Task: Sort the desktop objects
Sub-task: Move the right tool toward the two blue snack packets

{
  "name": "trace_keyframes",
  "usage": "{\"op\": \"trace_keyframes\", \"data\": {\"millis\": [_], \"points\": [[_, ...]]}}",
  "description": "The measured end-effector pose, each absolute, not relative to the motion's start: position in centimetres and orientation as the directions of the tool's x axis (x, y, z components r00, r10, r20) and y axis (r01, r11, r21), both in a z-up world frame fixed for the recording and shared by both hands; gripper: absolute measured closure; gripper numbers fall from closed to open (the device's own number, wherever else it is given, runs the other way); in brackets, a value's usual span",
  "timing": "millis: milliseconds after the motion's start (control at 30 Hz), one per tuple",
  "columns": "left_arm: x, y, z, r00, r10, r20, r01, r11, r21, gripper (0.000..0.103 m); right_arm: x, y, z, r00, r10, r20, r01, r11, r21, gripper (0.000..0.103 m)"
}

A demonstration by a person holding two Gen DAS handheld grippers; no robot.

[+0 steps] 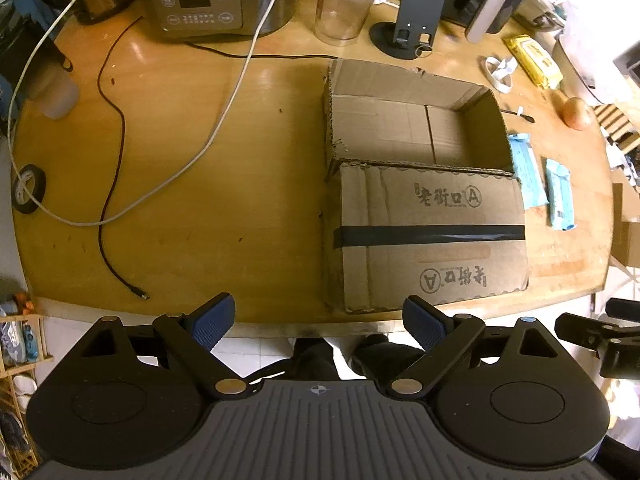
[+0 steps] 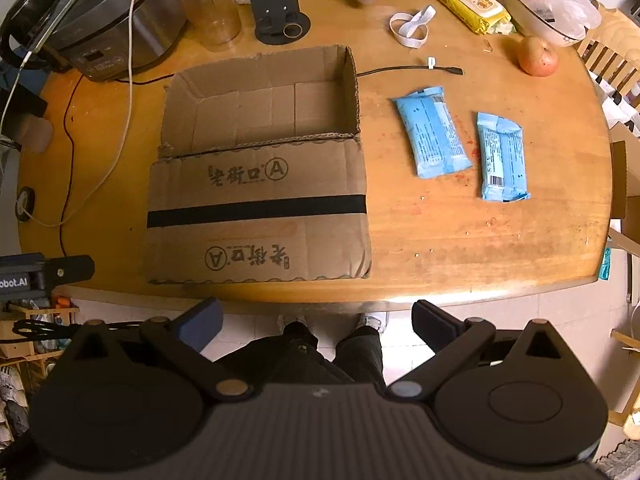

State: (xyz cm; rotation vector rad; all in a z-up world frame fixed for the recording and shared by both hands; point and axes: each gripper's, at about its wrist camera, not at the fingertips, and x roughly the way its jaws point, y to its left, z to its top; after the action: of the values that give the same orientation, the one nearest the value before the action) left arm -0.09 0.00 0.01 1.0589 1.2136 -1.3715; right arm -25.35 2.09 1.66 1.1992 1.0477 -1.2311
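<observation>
An open cardboard box (image 2: 256, 128) (image 1: 416, 132) with nothing inside lies on the wooden table (image 2: 460, 240), its taped flap folded toward me. Two blue packets lie right of it: one nearer the box (image 2: 434, 136) (image 1: 527, 176), one further right (image 2: 502, 156) (image 1: 561, 194). My left gripper (image 1: 318, 326) hovers open off the table's front edge, below the box flap. My right gripper (image 2: 316, 324) is open too, held off the front edge above the floor, nothing between its fingers.
At the back stand a rice cooker (image 1: 208, 0), a clear jar (image 2: 208, 4), a phone stand (image 2: 276, 0) and a yellow wipes pack (image 2: 474, 6). An apple (image 2: 538, 56), a white strap (image 2: 412, 26), cables (image 1: 116, 132) and a tape roll (image 1: 28, 194) lie around. A person's legs (image 2: 332, 352) are below.
</observation>
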Motion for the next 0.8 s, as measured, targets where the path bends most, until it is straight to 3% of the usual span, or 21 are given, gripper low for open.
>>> {"op": "trace_keyframes", "data": {"millis": [700,800], "points": [[-2.0,-0.1,0.4,-0.078,-0.139,-0.987,0.997,-0.006,-0.078,0.010,-26.8,0.6,1.8,0.122,-0.098,-0.988,0.992,-0.002,0.123,0.000],[-2.3,0.0,0.5,-0.060,-0.149,-0.987,0.998,0.006,-0.062,0.000,-27.7,0.5,1.8,0.143,-0.108,-0.984,0.989,-0.018,0.145,0.000]]}}
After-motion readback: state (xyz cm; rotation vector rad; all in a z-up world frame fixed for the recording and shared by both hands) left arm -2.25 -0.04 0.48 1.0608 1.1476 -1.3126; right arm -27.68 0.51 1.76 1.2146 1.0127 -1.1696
